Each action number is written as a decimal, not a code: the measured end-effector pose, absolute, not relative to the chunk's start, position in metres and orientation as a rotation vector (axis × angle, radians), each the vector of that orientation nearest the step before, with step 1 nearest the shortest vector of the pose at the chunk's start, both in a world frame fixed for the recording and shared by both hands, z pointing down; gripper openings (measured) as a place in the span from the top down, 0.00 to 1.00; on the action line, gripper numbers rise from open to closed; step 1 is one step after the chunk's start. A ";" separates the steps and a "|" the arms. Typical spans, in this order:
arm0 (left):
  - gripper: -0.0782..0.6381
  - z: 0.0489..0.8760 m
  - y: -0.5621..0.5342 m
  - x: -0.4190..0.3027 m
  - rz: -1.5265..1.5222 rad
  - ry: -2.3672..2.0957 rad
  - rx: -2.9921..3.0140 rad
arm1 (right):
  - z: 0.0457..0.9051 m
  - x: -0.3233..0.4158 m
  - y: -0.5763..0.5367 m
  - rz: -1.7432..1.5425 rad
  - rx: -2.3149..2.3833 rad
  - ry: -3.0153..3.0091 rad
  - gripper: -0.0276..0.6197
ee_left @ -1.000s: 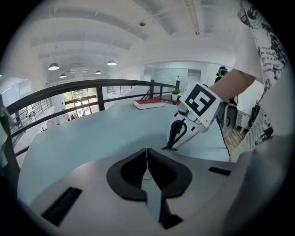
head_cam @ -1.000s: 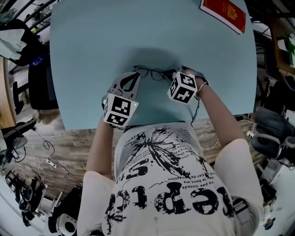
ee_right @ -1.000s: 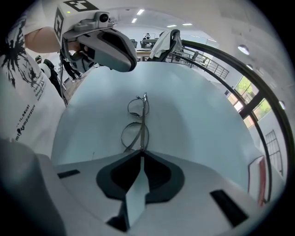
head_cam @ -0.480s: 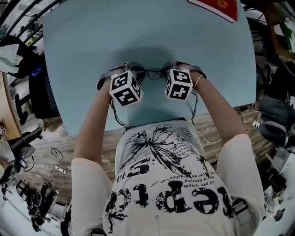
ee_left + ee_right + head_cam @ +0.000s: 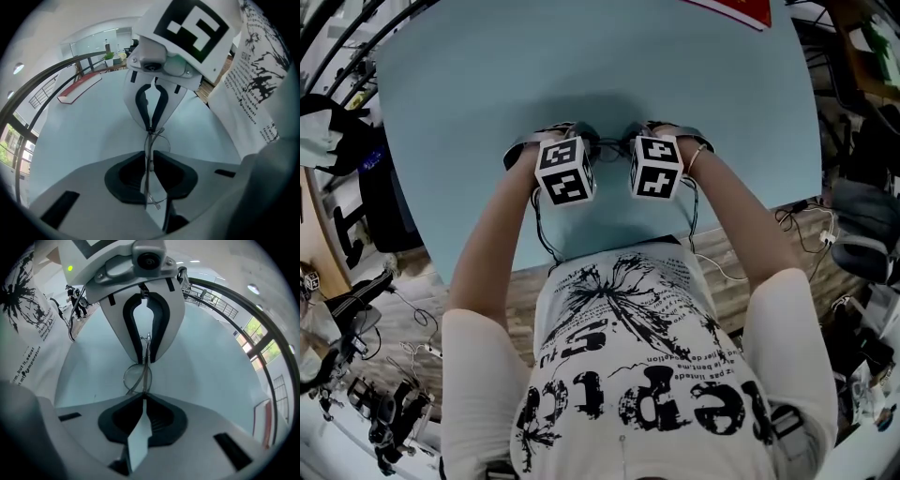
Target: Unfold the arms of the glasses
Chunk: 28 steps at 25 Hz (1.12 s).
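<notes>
Glasses [image 5: 137, 378] are held over the pale blue table [image 5: 478, 84], between two grippers that are pointed steeply down and faced toward each other. The fingers [image 5: 125, 177] of the left gripper [image 5: 149, 158] are pinched on the thin wire frame. Those [image 5: 164, 420] of the right gripper [image 5: 142, 401] are likewise clamped on it. A red book [image 5: 739, 9] is seen at the table's far edge.

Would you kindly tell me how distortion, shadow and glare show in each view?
Head view: fisheye bows the table edges, soft shadow mid-table. Left gripper view: dark round vignette, glasses thin and dim. Right gripper view: bright windows at right.
</notes>
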<state>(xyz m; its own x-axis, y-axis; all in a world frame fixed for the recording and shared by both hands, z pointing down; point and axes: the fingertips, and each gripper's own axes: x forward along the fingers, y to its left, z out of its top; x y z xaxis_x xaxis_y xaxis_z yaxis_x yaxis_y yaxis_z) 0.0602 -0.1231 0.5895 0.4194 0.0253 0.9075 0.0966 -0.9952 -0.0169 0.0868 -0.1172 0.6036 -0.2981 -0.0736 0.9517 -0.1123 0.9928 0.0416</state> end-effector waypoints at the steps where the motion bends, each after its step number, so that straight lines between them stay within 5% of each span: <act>1: 0.81 0.591 -0.123 0.061 -1.655 -0.116 -2.582 | 0.604 0.087 -0.117 0.042 0.136 -1.877 0.90; 28: 0.86 0.548 -0.122 0.037 -1.480 -0.003 -2.641 | 0.604 0.100 -0.119 0.032 0.134 -1.829 0.90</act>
